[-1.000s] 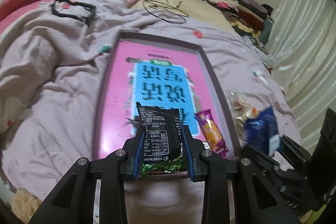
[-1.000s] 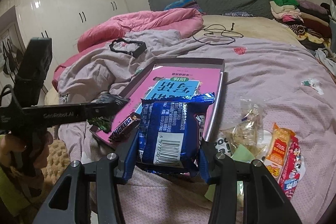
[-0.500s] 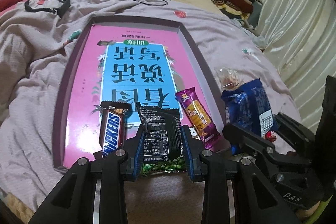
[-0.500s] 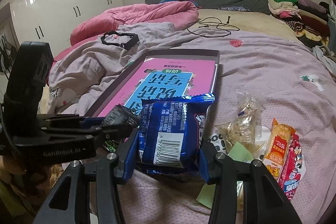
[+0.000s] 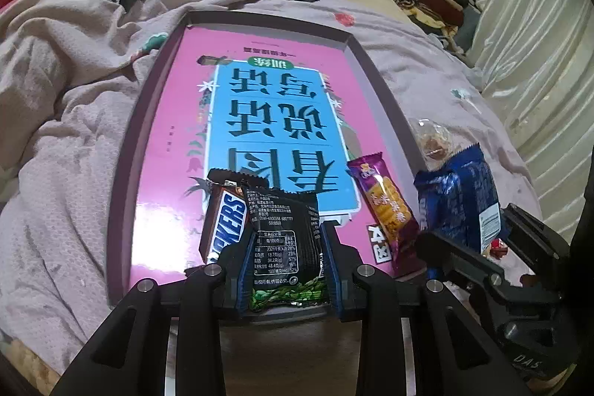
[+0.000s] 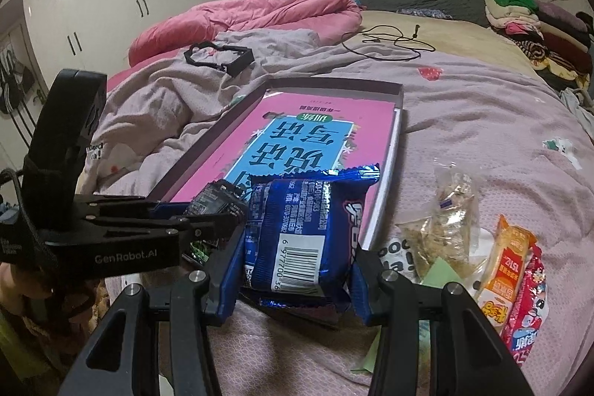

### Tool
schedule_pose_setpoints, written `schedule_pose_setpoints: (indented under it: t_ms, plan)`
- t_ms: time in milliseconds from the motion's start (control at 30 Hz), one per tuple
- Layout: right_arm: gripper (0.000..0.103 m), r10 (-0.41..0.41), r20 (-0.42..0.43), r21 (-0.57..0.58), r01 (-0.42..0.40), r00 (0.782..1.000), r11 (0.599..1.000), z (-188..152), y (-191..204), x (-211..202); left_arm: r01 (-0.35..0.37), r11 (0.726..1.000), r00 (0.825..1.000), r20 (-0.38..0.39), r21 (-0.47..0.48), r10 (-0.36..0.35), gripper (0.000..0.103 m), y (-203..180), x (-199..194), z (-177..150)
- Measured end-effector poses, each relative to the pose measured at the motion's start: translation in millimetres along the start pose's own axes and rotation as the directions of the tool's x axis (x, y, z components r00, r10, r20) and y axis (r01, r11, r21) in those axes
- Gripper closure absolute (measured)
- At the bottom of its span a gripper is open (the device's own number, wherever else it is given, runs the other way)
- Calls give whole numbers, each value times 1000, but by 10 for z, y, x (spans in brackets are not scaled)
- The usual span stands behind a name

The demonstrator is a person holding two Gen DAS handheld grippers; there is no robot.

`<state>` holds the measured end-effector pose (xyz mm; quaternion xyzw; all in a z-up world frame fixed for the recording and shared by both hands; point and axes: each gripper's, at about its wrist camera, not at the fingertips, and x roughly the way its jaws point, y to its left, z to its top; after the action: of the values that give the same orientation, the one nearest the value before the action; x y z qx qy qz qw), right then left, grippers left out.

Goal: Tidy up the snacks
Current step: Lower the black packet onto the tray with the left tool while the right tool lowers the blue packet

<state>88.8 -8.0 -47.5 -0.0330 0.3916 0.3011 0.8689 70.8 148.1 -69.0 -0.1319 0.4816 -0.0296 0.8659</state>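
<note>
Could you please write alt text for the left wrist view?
The left gripper clamps a black snack packet over the near end of a pink-lined tray, between a Snickers bar and a purple wafer packet.

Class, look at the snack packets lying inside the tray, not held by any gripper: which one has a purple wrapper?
The long purple wafer bar near the tray's right wall; the other loose one, the Snickers bar, is brown.

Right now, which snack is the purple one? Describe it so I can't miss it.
Find the pink-floored tray on the bed. At its near right corner lies the purple wrapper, beside the black packet. It alone is long, slim and shows an orange biscuit.
</note>
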Motion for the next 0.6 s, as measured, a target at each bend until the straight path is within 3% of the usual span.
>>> schedule_pose_setpoints:
  t_ms: [600]
  plan:
    - [54,13,-62,-80,-18,998,997,17,218,288,-7,1000,1000,12,-19,7,70,106,-27,24]
